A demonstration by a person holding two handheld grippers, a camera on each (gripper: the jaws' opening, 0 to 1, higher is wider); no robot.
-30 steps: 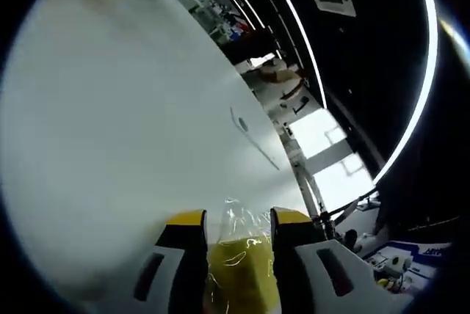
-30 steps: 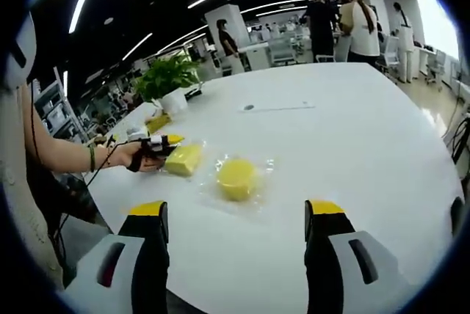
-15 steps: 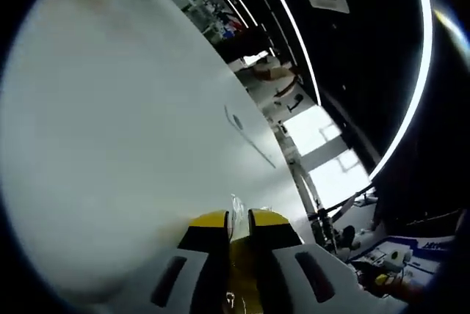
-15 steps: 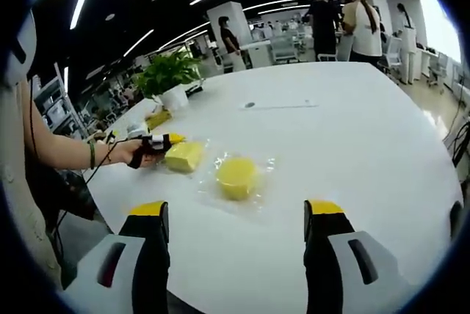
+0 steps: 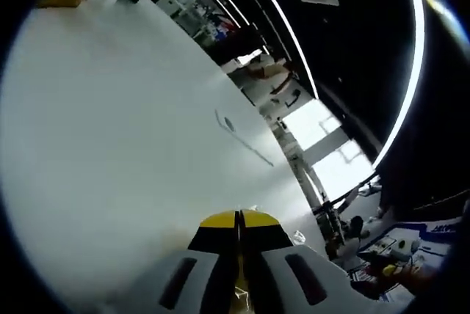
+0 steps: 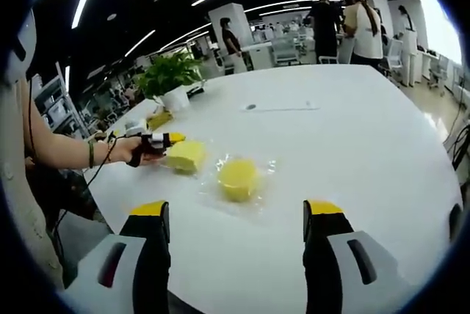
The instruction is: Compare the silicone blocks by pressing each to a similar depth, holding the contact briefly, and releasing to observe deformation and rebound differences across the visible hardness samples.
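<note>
In the left gripper view, the left gripper (image 5: 239, 220) has its yellow-tipped jaws pressed almost together, with only a thin dark seam between them. A sliver of yellow and a crinkle of clear wrap show low in that seam, so the jaws are squeezing the wrapped block down to almost nothing. Beyond the tips, the white tabletop (image 5: 110, 130) runs away bare to a small dark mark and a thin line on its surface.

In the right gripper view, the right gripper (image 6: 236, 215) holds its jaws wide apart with nothing between them, above the near edge of the tabletop (image 6: 352, 130). Just past the gap lies the round yellow silicone block (image 6: 238, 177), a squat puck in a loose, glossy clear bag that spreads flat around it. It looks smooth and undented. To its left, close but apart, lies the paler rectangular yellow block (image 6: 185, 155), also in clear wrap. The left gripper (image 6: 165, 140) meets its left end, held by the person's hand (image 6: 138, 152) with a green band at the wrist; how far the block is pinched cannot be made out from here.

Further back on the tabletop stands a potted plant (image 6: 170, 79) in a white pot, with a small yellow object (image 6: 157, 119) before it. People stand in the background beyond the tabletop.
</note>
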